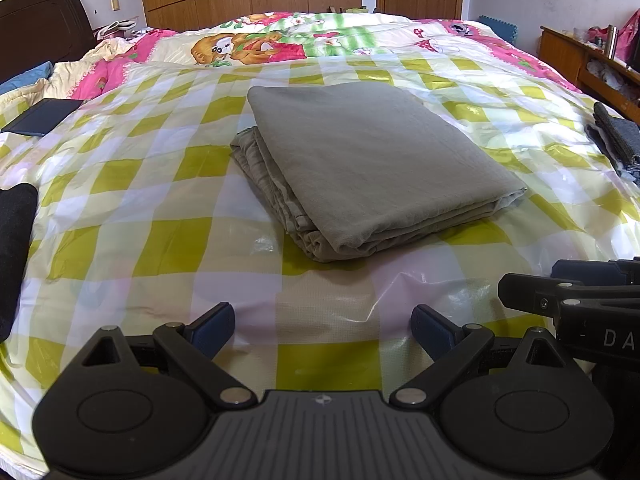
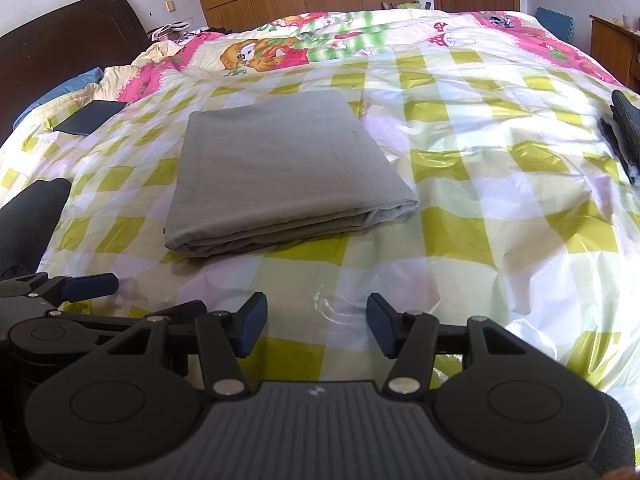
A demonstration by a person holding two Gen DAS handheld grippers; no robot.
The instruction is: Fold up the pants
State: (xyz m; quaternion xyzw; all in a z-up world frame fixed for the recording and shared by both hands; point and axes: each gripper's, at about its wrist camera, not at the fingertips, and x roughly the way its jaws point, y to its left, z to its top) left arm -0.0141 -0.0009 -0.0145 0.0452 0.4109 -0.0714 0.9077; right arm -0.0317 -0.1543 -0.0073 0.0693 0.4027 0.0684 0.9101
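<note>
Grey-green pants [image 1: 368, 168] lie folded into a neat rectangular stack on the yellow-and-white checked plastic sheet [image 1: 160, 240] covering the bed. The right wrist view shows the same folded pants [image 2: 280, 172] left of centre. My left gripper [image 1: 323, 330] hovers over the sheet in front of the stack, jaws apart, nothing between them. My right gripper [image 2: 317, 330] also stands open and empty near the sheet's front, short of the pants. Each gripper shows at the edge of the other's view: the right one [image 1: 580, 292] and the left one [image 2: 80, 286].
A dark flat case [image 1: 40, 116] lies at the left on the sheet. Dark folded clothes [image 1: 620, 140] sit at the right edge, and a black garment [image 1: 14, 248] at the left. A cartoon quilt [image 1: 280, 40] covers the far bed. Headboard left, wardrobe and door behind.
</note>
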